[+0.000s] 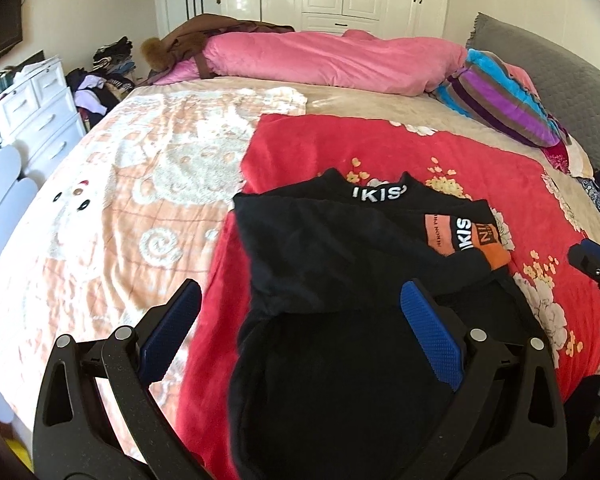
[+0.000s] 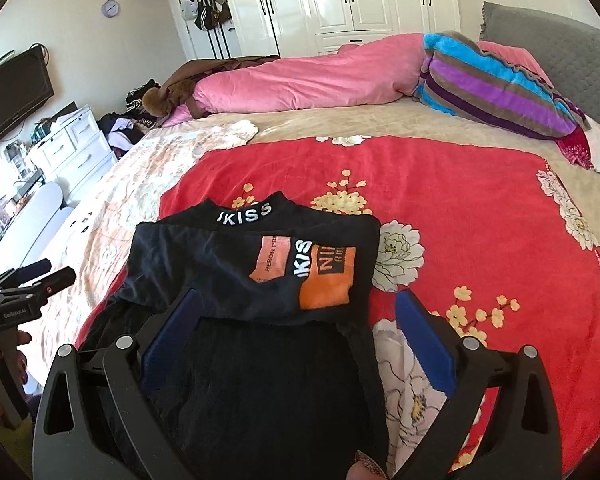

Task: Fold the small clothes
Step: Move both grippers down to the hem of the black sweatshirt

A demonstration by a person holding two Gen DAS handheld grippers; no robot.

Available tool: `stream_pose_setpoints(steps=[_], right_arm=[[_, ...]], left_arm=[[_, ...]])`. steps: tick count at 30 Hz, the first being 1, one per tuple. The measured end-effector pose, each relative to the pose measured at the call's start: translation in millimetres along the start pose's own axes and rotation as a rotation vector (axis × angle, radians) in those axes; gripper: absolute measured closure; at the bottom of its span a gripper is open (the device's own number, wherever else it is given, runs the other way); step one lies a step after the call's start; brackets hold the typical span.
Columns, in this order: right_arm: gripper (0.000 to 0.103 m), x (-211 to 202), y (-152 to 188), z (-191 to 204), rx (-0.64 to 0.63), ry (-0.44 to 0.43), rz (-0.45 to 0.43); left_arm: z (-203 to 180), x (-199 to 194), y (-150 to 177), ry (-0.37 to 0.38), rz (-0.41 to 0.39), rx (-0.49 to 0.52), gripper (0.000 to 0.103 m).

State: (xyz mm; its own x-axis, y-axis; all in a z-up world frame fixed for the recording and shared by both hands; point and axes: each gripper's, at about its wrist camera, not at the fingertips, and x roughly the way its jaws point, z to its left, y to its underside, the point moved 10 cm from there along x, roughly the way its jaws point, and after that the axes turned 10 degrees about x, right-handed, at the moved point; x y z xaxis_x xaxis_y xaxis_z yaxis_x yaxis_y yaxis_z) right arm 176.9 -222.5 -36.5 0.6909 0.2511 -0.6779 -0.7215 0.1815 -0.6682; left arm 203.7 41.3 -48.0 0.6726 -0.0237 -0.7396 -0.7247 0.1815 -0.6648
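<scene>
Black top [image 1: 320, 248] lies on the red floral blanket [image 1: 380, 148] on the bed, collar with white lettering at 12 o'clock, hem toward the cameras at 6 o'clock.

Progress, judged from how the cloth lies: partly folded. Upper part looks doubled over. A fold edge runs across the garment between the two claw tips in both views. A sleeve or side panel bearing the orange and pink print [image 2: 306, 270] is laid across the chest toward 3 o'clock. The lower half hangs loose and dark off the bed edge; not yet tidy. Likely left: bring the lower part up, square the bundle. Cannot tell how many layers sit under the top one.

Left claw [image 1: 300, 300]: fingers spread wide, nothing between them, poised over the garment's middle. Contact with cloth not discernible.

Right claw [image 2: 296, 312]: fingers also spread wide, empty, above the fold edge at the garment's 3 o'clock side.

No other small clothes laid out on the blanket; a heap of garments [image 1: 100, 88] shows beyond the bed at 10 o'clock.
</scene>
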Motion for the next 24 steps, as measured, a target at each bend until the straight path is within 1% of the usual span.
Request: stream_pose_setpoints(steps=[9,14,24], right_arm=[[0.006,-29.6,7.8,0.0,-0.019,0.003,-0.008],[0.006,-40.9,17.1,-4.5,-0.010,-0.002,0.004],[0.006,-56.1,43.7,-22.1,-0.002,0.016,0.032]], left_arm=[[31.0,-27.6,28.8,-0.046,0.026,-0.045,0.009],[47.0,-40.4,46.1,-0.066,0.045,-0.075,0.009],[53.5,-49.8,81.3,-0.073,0.100,-0.095,0.009]])
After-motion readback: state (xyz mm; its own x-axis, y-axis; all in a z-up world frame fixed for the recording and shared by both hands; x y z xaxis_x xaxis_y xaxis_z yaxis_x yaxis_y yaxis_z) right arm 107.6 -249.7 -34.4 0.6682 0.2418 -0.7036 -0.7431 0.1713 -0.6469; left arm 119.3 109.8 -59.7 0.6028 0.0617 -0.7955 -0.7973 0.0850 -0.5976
